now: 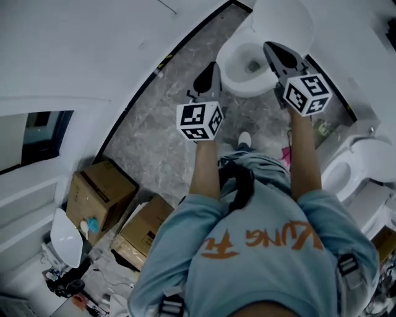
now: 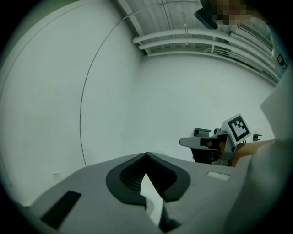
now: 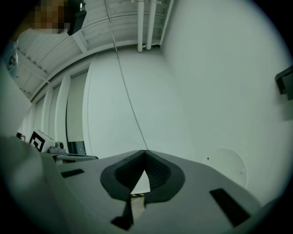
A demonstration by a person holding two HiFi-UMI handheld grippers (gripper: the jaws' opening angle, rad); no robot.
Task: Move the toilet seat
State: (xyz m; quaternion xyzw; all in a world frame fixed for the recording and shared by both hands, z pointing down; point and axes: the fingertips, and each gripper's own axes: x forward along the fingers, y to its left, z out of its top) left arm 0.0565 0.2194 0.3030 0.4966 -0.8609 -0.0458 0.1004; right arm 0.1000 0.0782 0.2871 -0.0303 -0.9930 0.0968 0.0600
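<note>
A white toilet point(image 1: 242, 65) stands on the grey marble floor straight ahead, its bowl uncovered and its lid point(image 1: 281, 18) raised behind it. My left gripper point(image 1: 213, 65) hovers just left of the bowl, shut and empty. At the bowl's right rim my right gripper point(image 1: 268, 45) is held up, also shut with nothing in it. In the left gripper view the jaws point(image 2: 146, 154) meet in front of a bare white wall, with the right gripper point(image 2: 215, 142) off to the side. The right gripper view shows closed jaws point(image 3: 145, 151) against the same wall. Neither gripper touches the toilet.
A second white toilet point(image 1: 349, 166) sits at the right. Two cardboard boxes point(image 1: 99, 195) point(image 1: 145, 230) stand by the left wall, with a loose white lid point(image 1: 65, 238) and clutter below them. A curved white wall point(image 1: 93, 56) borders the floor on the left.
</note>
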